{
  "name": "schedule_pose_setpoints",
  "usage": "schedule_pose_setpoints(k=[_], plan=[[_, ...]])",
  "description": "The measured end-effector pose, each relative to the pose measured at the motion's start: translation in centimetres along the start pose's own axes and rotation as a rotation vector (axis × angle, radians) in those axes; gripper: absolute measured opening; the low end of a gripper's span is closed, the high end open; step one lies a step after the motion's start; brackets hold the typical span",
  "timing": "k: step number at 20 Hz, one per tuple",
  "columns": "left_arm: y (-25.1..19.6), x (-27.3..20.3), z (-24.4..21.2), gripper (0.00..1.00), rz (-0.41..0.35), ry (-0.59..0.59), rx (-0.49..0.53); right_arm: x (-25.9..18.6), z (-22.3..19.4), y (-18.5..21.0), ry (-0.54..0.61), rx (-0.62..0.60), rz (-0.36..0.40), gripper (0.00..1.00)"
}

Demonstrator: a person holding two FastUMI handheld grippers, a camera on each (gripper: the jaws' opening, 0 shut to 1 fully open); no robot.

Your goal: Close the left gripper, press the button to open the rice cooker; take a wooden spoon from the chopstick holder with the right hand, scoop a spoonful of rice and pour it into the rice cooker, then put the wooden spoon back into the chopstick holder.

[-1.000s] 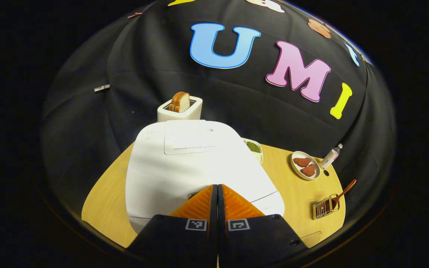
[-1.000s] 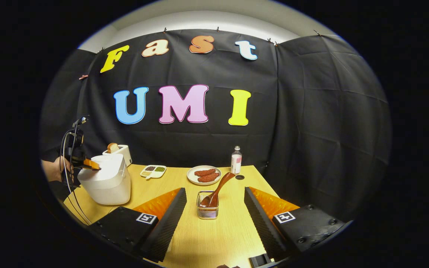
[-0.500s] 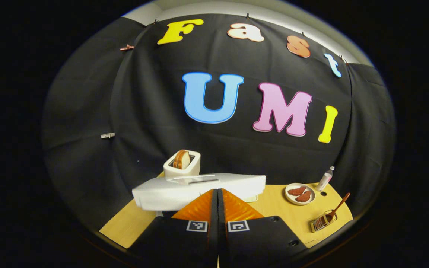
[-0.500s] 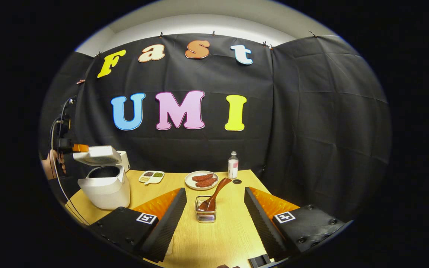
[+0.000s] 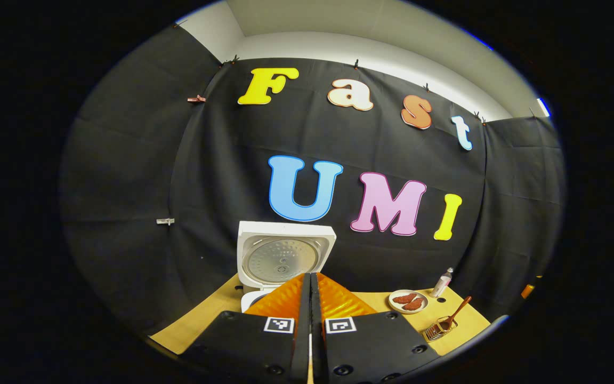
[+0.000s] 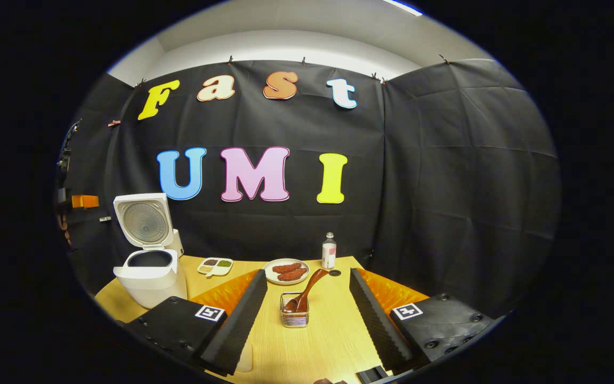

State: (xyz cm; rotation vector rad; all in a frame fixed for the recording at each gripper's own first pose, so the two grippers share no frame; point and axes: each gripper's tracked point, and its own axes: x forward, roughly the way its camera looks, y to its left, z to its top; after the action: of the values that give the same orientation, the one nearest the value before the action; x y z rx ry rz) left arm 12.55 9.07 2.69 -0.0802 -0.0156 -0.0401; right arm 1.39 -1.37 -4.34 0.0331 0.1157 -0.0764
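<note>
Overhead, pale ceiling tops wooden table.

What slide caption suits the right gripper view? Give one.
Open right gripper faces wooden spoon in chopstick holder; rice cooker open.

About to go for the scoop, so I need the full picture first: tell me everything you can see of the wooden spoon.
The wooden spoon is dark reddish-brown, glossy, apparently one piece of wood. Its bowl sits down inside the wire chopstick holder, and the handle leans up and to the right, past the holder's rim, toward the back of the table. Only the holder touches it. It stands between the open right tongs, which have not closed on it. In the left gripper view it appears small at far right.
</note>
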Motion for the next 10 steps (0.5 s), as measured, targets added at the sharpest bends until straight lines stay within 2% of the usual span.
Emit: schedule_pose_setpoints(k=[3, 5, 7, 8, 9, 10], plan=[[0.1, -3.1, -1.3, 0.09, -0.02, 0.022, -0.018, -1.1, -0.3, 0.0, 0.014, 0.007, -0.032, 0.98], [0.3, -4.6, -3.1, 0.16, -0.034, 0.053, 0.007, -1.6, -0.4, 0.0, 0.021, 0.02, -0.059, 0.96], [-0.3, -5.8, -4.5, 0.24, -0.059, 0.079, 0.002, -2.1, -0.3, 0.1, 0.02, 0.039, -0.075, 0.98], [-0.8, -6.3, -5.0, 0.33, -0.073, 0.086, -0.001, -2.2, -0.5, 0.1, 0.028, 0.042, -0.082, 0.98], [-1.0, -6.7, -5.4, 0.36, -0.084, 0.091, 0.002, -2.2, -0.8, -0.1, 0.035, 0.041, -0.091, 0.98], [-1.4, -7.0, -5.6, 0.46, -0.095, 0.087, 0.01, -2.1, -0.7, -0.3, 0.031, 0.037, -0.095, 0.98]])
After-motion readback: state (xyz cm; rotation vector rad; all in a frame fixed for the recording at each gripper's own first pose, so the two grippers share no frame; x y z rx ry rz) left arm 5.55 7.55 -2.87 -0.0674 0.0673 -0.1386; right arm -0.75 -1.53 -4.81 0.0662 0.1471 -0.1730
